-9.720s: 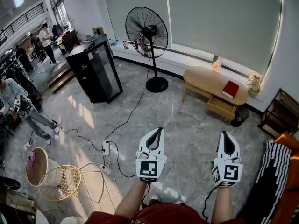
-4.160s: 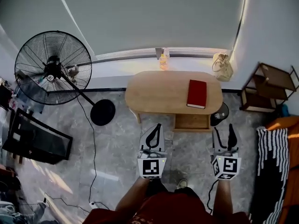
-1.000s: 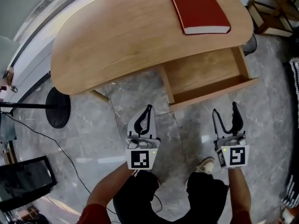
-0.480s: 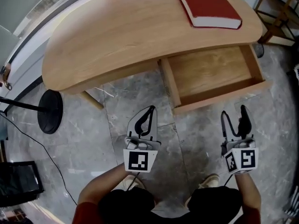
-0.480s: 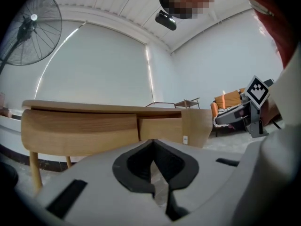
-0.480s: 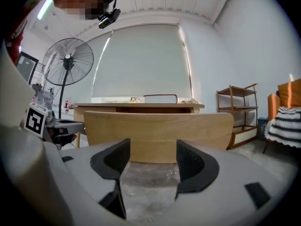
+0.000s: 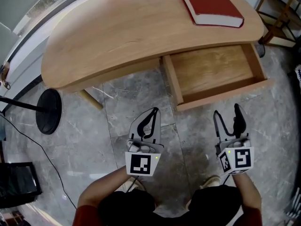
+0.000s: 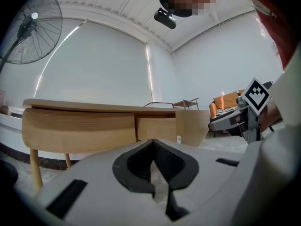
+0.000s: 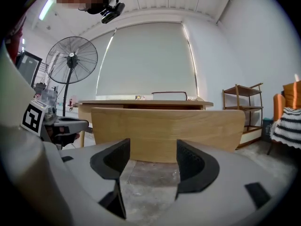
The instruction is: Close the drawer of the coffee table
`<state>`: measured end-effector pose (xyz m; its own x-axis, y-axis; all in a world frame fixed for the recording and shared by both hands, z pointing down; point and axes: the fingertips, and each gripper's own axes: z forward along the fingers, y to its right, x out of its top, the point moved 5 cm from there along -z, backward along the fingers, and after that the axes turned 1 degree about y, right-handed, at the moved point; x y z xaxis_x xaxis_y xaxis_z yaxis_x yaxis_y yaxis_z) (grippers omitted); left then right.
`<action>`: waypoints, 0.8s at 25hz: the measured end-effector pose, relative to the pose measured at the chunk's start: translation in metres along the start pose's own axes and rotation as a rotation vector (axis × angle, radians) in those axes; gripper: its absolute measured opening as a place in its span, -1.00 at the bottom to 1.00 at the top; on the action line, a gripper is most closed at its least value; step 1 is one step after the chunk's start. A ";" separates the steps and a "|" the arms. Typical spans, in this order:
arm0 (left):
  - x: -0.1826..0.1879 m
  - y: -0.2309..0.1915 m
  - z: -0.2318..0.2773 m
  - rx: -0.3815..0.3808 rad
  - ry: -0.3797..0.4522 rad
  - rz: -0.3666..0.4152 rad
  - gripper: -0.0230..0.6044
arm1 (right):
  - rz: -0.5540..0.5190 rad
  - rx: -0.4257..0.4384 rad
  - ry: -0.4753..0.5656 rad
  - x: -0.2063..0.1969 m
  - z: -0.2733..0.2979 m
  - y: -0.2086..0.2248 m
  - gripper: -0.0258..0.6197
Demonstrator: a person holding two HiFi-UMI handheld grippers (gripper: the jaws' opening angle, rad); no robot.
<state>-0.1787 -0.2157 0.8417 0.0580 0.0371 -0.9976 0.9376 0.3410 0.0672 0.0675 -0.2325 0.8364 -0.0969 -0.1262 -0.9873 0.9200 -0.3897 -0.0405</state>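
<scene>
The oval wooden coffee table [image 7: 117, 36] fills the top of the head view, with its drawer [image 7: 214, 72] pulled out and empty. The drawer front [image 7: 223, 94] faces me. A red book [image 7: 209, 4] lies on the tabletop above the drawer. My left gripper [image 7: 153, 111] is shut, low over the floor, left of the drawer's corner. My right gripper [image 7: 226, 111] is open, just short of the drawer front and apart from it. In the right gripper view the drawer front [image 9: 169, 133] stands straight ahead of the open gripper [image 9: 150, 157]. The left gripper [image 8: 153, 142] looks at the table's side panel [image 8: 80, 128].
A fan's round base [image 7: 48, 111] and cable lie on the grey marble floor at the left; the standing fan [image 9: 70, 60] shows in the right gripper view. A wooden shelf [image 9: 242, 109] stands right of the table. My legs are under both grippers.
Over the earlier frames I have crossed the room to the table. In the last half second the right gripper has shifted a little left, toward the drawer front; the left has hardly moved.
</scene>
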 end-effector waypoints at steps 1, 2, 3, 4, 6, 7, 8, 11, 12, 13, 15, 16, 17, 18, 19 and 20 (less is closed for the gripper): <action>0.000 -0.002 0.000 0.006 0.000 0.001 -0.90 | 0.005 -0.004 0.001 0.000 0.000 0.001 -0.04; 0.001 -0.004 0.001 0.012 0.001 0.000 -0.90 | 0.010 -0.008 0.003 0.001 0.001 0.002 -0.04; 0.001 -0.005 0.001 0.017 0.001 -0.003 -0.90 | 0.014 -0.011 0.005 0.001 0.001 0.004 -0.04; 0.001 -0.005 0.002 0.020 0.002 -0.005 -0.90 | 0.016 -0.012 0.007 0.002 0.002 0.005 -0.04; 0.000 -0.006 0.004 0.022 0.002 -0.007 -0.90 | 0.014 -0.012 0.006 0.001 0.004 0.006 -0.04; 0.000 -0.006 0.004 0.021 0.002 -0.006 -0.90 | 0.014 -0.011 0.005 0.000 0.005 0.006 -0.04; -0.001 -0.005 0.005 0.018 0.001 -0.004 -0.90 | 0.015 -0.011 0.003 -0.001 0.006 0.007 -0.04; -0.003 -0.003 0.006 0.009 -0.005 0.003 -0.90 | 0.011 -0.007 0.002 -0.003 0.010 0.006 -0.04; -0.004 -0.003 0.006 0.007 -0.005 0.001 -0.90 | 0.010 -0.007 0.001 -0.004 0.012 0.006 -0.04; -0.004 -0.002 0.007 0.006 -0.003 -0.001 -0.90 | 0.011 -0.007 -0.001 -0.006 0.013 0.006 -0.04; -0.005 -0.001 0.008 0.002 -0.001 -0.005 -0.90 | 0.013 -0.008 -0.003 -0.007 0.017 0.006 -0.04; -0.006 0.000 0.008 -0.001 -0.002 -0.007 -0.90 | 0.012 -0.009 -0.003 -0.008 0.018 0.006 -0.04; -0.006 0.001 0.009 -0.003 -0.005 -0.010 -0.90 | 0.012 -0.012 -0.003 -0.009 0.020 0.007 -0.04; -0.007 0.001 0.009 -0.005 -0.008 -0.013 -0.90 | 0.012 -0.013 -0.001 -0.009 0.022 0.007 -0.04; -0.008 0.001 0.010 -0.006 -0.009 -0.014 -0.90 | 0.010 -0.012 0.003 -0.008 0.024 0.006 -0.04; -0.007 0.001 0.010 -0.006 -0.009 -0.015 -0.90 | 0.008 -0.011 0.007 -0.008 0.026 0.005 -0.04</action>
<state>-0.1747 -0.2248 0.8490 0.0470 0.0236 -0.9986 0.9362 0.3474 0.0523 0.0636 -0.2569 0.8479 -0.0870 -0.1225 -0.9886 0.9247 -0.3791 -0.0344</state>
